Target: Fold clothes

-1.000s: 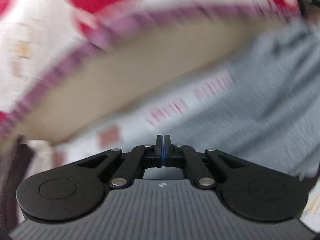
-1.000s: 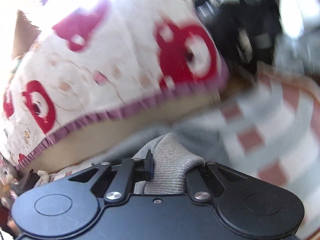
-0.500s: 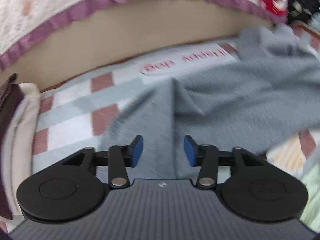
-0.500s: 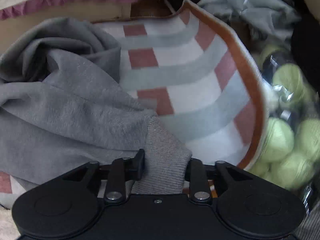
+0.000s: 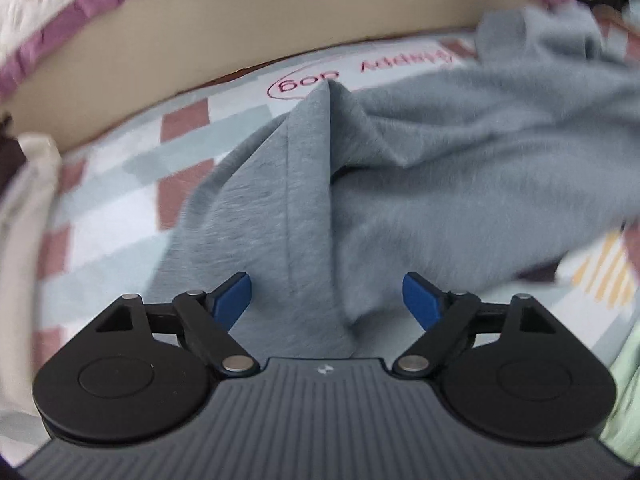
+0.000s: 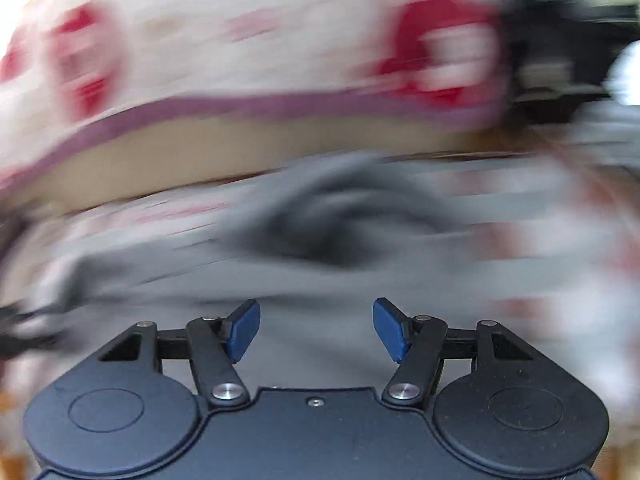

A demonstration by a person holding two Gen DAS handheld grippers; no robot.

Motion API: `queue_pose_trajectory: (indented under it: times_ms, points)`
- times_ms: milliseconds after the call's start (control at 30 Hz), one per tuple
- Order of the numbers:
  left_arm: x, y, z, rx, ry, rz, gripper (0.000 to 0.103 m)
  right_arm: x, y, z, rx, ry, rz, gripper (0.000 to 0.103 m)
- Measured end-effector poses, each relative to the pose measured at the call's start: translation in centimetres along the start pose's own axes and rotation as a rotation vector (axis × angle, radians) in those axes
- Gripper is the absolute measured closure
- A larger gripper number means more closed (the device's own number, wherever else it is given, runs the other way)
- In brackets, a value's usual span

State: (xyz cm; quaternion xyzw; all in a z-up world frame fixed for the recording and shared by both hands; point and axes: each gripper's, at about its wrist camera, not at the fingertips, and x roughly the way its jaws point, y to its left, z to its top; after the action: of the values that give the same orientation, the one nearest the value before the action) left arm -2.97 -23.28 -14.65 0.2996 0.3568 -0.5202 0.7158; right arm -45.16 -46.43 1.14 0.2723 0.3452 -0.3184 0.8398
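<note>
A grey sweatshirt (image 5: 420, 168) lies crumpled on a checked blanket (image 5: 116, 216) with red, grey and white squares. In the left wrist view a folded corner of it runs toward the camera. My left gripper (image 5: 327, 300) hovers over that corner with its jaws opening, the blue pads (image 5: 234, 294) wide apart and not pressing the cloth. The right wrist view is heavily blurred. There the grey sweatshirt (image 6: 320, 240) spreads below my right gripper (image 6: 316, 328), whose jaws are opening too, with nothing gripped between the pads.
A bed or sofa edge with a beige side (image 5: 240, 36) and a white cover with red shapes and a purple frill (image 5: 80, 4) stands behind the blanket. Pale cloth (image 5: 24, 208) lies at the left, green fabric (image 5: 628, 380) at the right.
Both grippers went from shut to open. The right one let go of the grey ribbed cuff it held and swung away. The left one dropped closer to the sweatshirt's folded corner.
</note>
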Motion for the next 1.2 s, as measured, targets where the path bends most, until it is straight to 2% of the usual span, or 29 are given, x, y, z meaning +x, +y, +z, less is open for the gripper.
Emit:
queue_pose_trajectory:
  times_ms: [67, 133, 167, 200, 233, 300, 367, 433, 467, 500, 567, 633, 700, 767, 800, 833, 867, 933, 1000, 1033, 1067, 1100, 1200]
  points:
    - [0.9, 0.1, 0.5, -0.035, 0.011, 0.017, 0.020, 3.8, 4.7, -0.3, -0.116, 0.042, 0.123, 0.035]
    - [1.6, -0.1, 1.0, 0.005, 0.007, 0.102, 0.037, 7.6, 9.5, -0.8, -0.262, 0.087, 0.190, 0.035]
    - [1.9, -0.2, 1.2, 0.025, 0.005, 0.146, 0.068, 9.2, 11.8, -1.1, -0.339, 0.110, 0.200, 0.035]
    - [2.1, 0.1, 1.7, 0.014, 0.016, 0.142, 0.089, 10.8, 13.6, -1.4, -0.399, 0.120, 0.208, 0.035]
    - [2.3, 0.4, 2.2, 0.002, 0.028, 0.136, 0.089, 12.3, 15.2, -1.6, -0.457, 0.130, 0.216, 0.035]
    - [1.6, 0.6, 3.5, 0.008, -0.014, 0.171, 0.096, 14.6, 17.3, -2.4, -0.538, 0.125, 0.230, 0.035]
    - [-0.1, 0.6, 4.9, 0.041, -0.122, 0.265, 0.100, 16.4, 18.8, -3.2, -0.593, 0.118, 0.252, 0.035]
    - [-2.2, 1.5, 6.5, 0.038, -0.254, 0.412, 0.100, 17.1, 18.6, -3.8, -0.556, 0.131, 0.302, 0.035]
    - [-3.2, 2.7, 7.2, -0.011, -0.306, 0.435, 0.100, 17.0, 18.2, -4.3, -0.530, 0.125, 0.334, 0.035]
    - [-3.7, 4.3, 7.7, -0.089, -0.325, 0.393, 0.100, 16.9, 17.8, -4.8, -0.502, 0.117, 0.366, 0.035]
    - [-3.9, 6.7, 8.3, -0.208, -0.334, 0.332, 0.100, 16.9, 17.4, -6.0, -0.523, 0.107, 0.355, 0.035]
    - [-3.3, 8.3, 8.4, -0.286, -0.314, 0.302, 0.100, 17.2, 18.9, -8.0, -0.647, 0.144, 0.312, 0.035]
    - [-2.1, 8.0, 8.3, -0.243, -0.306, 0.358, 0.100, 17.2, 20.6, -10.0, -0.812, 0.158, 0.301, 0.035]
    - [-1.0, 7.5, 8.2, -0.200, -0.305, 0.425, 0.100, 17.4, 21.5, -11.2, -0.917, 0.106, 0.263, 0.038]
    - [-1.0, 7.6, 8.4, -0.202, -0.320, 0.446, 0.100, 17.6, 21.8, -11.6, -0.949, 0.074, 0.237, 0.048]
    - [-1.1, 7.6, 8.6, -0.204, -0.335, 0.466, 0.100, 17.9, 21.7, -11.2, -0.942, 0.061, 0.216, 0.082]
    - [-1.1, 7.7, 8.8, -0.207, -0.350, 0.487, 0.100, 18.3, 21.6, -10.7, -0.931, 0.051, 0.195, 0.100]
    - [-1.6, 8.4, 9.9, -0.238, -0.388, 0.489, 0.099, 18.7, 20.2, -8.8, -0.860, -0.004, 0.141, 0.103]
    - [-1.3, 9.1, 11.0, -0.247, -0.378, 0.455, 0.090, 18.5, 18.5, -6.5, -0.780, -0.092, 0.068, 0.103]
    - [-0.8, 9.1, 11.4, -0.228, -0.344, 0.403, 0.081, 18.5, 17.6, -5.3, -0.739, -0.135, 0.032, 0.103]
    - [-0.4, 9.1, 11.7, -0.208, -0.309, 0.349, 0.056, 18.4, 16.2, -3.8, -0.660, -0.158, -0.001, 0.103]
    - [-0.2, 8.7, 11.6, -0.177, -0.292, 0.286, 0.045, 18.5, 14.9, -2.7, -0.585, -0.163, -0.021, 0.103]
    - [-1.0, 5.5, 8.9, -0.108, -0.305, 0.156, 0.043, 19.2, 10.8, -0.4, -0.352, -0.131, -0.036, 0.103]
